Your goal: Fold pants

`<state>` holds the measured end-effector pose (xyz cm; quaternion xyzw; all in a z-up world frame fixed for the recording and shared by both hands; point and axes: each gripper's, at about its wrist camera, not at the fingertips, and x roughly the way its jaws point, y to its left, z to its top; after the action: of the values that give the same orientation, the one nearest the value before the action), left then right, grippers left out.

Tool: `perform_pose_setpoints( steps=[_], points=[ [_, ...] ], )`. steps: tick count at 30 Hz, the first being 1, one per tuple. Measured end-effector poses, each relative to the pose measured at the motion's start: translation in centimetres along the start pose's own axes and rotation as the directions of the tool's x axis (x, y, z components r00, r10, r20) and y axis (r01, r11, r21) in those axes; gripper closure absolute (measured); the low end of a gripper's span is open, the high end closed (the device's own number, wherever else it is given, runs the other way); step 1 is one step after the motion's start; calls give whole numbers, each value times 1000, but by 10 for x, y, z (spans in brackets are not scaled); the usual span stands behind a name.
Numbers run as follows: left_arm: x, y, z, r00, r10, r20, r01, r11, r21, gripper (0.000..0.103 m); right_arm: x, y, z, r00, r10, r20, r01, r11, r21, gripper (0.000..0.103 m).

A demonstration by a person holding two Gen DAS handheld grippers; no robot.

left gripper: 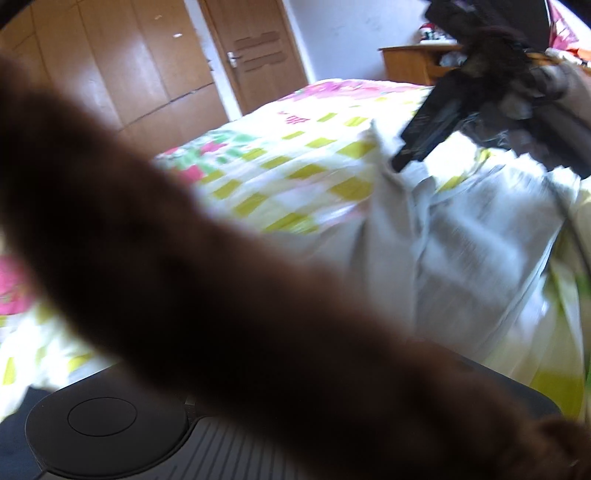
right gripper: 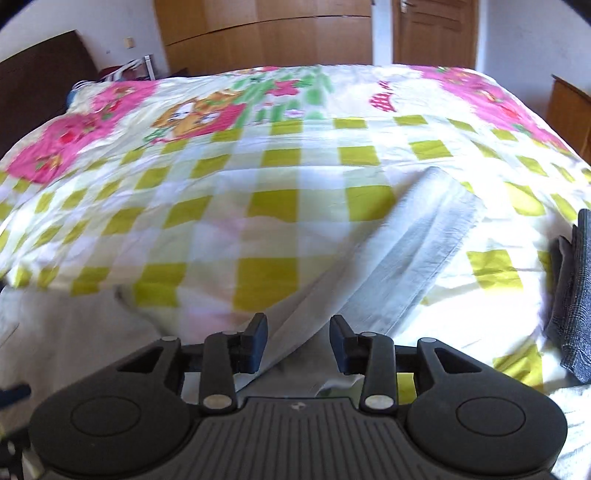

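Pale grey pants (right gripper: 417, 251) lie on the checked bed cover (right gripper: 207, 206), one leg stretching away to the right. My right gripper (right gripper: 298, 343) is open, and the near end of the pants runs up between its two fingers (right gripper: 258, 338). In the left wrist view the pants (left gripper: 480, 229) are bunched at the right, with the right gripper (left gripper: 406, 155) hovering at their upper edge, held by a hand in a brown fuzzy sleeve. A blurred brown sleeve (left gripper: 184, 277) crosses the left camera and hides my left gripper's fingers; only its black body (left gripper: 103, 424) shows.
A dark grey folded garment (right gripper: 576, 295) lies at the bed's right edge. Wooden wardrobes (right gripper: 266, 33) and a door (right gripper: 436, 33) stand beyond the bed. A dark headboard (right gripper: 37, 81) is at the left, a wooden nightstand (left gripper: 413, 62) at the far side.
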<state>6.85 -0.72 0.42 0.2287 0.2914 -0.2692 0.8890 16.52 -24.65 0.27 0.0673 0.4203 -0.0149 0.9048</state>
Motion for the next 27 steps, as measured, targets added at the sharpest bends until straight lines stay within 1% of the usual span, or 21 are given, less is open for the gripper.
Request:
perform_pose_setpoints(
  steps=[3, 6, 7, 8, 9, 10, 11, 13, 15, 16, 18, 19, 21, 23, 24, 25, 26, 27],
  points=[
    [28, -19, 16, 997, -83, 4, 83, 996, -43, 71, 35, -23, 20, 999, -43, -34, 46, 994, 97, 51],
    [47, -33, 27, 993, -119, 6, 119, 992, -39, 68, 65, -35, 34, 996, -69, -62, 78, 984, 158, 51],
    [53, -35, 30, 991, -133, 4, 133, 990, -40, 67, 71, -36, 37, 995, -78, -59, 87, 982, 167, 53],
    [58, -37, 32, 990, -141, 1, 141, 989, -39, 67, 74, -38, 39, 994, -92, -51, 100, 979, 178, 68],
    [61, -39, 34, 990, -143, -2, 143, 989, -37, 67, 75, -41, 42, 994, -102, -43, 109, 976, 190, 79],
    [65, -40, 36, 990, -143, -5, 142, 989, -36, 67, 73, -45, 45, 996, -83, -32, 88, 972, 218, 82],
    [67, -40, 37, 990, -141, -7, 141, 989, -38, 67, 67, -48, 47, 998, -63, -11, 64, 970, 235, 82],
    [67, -38, 42, 991, -135, -3, 135, 990, -50, 67, 36, -54, 55, 996, -38, 86, 15, 967, 254, 82],
    [60, -38, 50, 992, -124, 20, 125, 991, -52, 67, -4, -62, 59, 982, 1, 186, -55, 958, 282, 82],
    [56, -39, 54, 992, -122, 36, 123, 991, -50, 67, -29, -70, 57, 970, 22, 240, -96, 948, 303, 82],
    [43, -44, 62, 990, -122, 77, 125, 992, -34, 67, -80, -87, 42, 942, 31, 334, -151, 928, 341, 82],
    [38, -48, 66, 988, -125, 96, 127, 992, -22, 67, -107, -98, 28, 928, 32, 371, -178, 913, 368, 82],
    [29, -61, 70, 983, -139, 124, 138, 990, 13, 65, -138, -115, -5, 919, 23, 393, -202, 883, 423, 82],
    [25, -78, 68, 978, -164, 131, 158, 986, 58, 61, -158, -133, -52, 926, -12, 377, -190, 850, 492, 82],
    [26, -89, 65, 976, -184, 117, 174, 981, 87, 58, -160, -142, -78, 936, -33, 350, -168, 831, 530, 82],
    [27, -98, 63, 975, -200, 97, 190, 976, 107, 58, -156, -150, -101, 952, -43, 304, -141, 817, 559, 82],
    [29, -109, 60, 973, -222, 70, 212, 969, 130, 58, -145, -158, -122, 973, -44, 228, -100, 805, 585, 81],
    [32, -119, 56, 969, -244, 44, 235, 960, 152, 58, -134, -165, -142, 986, -53, 159, -58, 783, 620, 80]
  ],
)
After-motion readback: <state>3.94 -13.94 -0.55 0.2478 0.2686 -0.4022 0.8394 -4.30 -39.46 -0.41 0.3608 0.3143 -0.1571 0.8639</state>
